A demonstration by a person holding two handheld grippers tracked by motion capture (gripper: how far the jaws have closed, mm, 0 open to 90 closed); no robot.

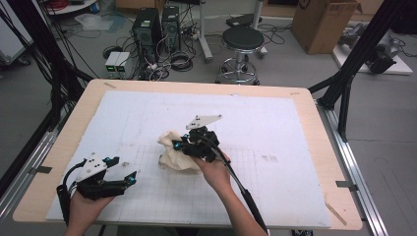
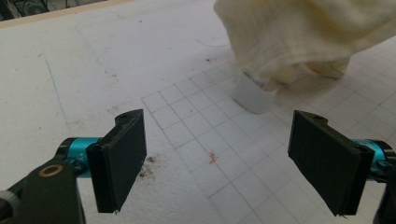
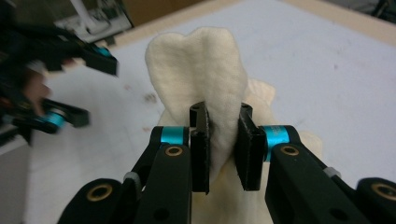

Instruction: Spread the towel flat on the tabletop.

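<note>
Cream cloth (image 1: 176,153) bunched near middle of white gridded mat (image 1: 275,196) on desk (image 1: 314,147); partly lifted, rest resting crumpled on mat. Right tongs (image 3: 223,149) clamped on a raised fold of cloth, pads pressing it from both sides, fold standing up between jaws in right gripper view; seen in high view as right tongs (image 1: 178,145) at cloth's near-right side, hand (image 1: 212,169) behind. Left tongs (image 2: 224,158) wide apart, nothing between pads, hovering low over mat to left of cloth; in high view left tongs (image 1: 125,169) well apart from cloth. Small white block or cup (image 2: 252,95) peeking from under cloth edge in left gripper view, exact nature unclear. Judging progress: early to middle; one grab on cloth done; cloth not flat, not folded neatly, not spread. Left to do, probably: second grab by free left tongs on another edge or corner, then spreading or folding. Stains on mat irrelevant.
</note>
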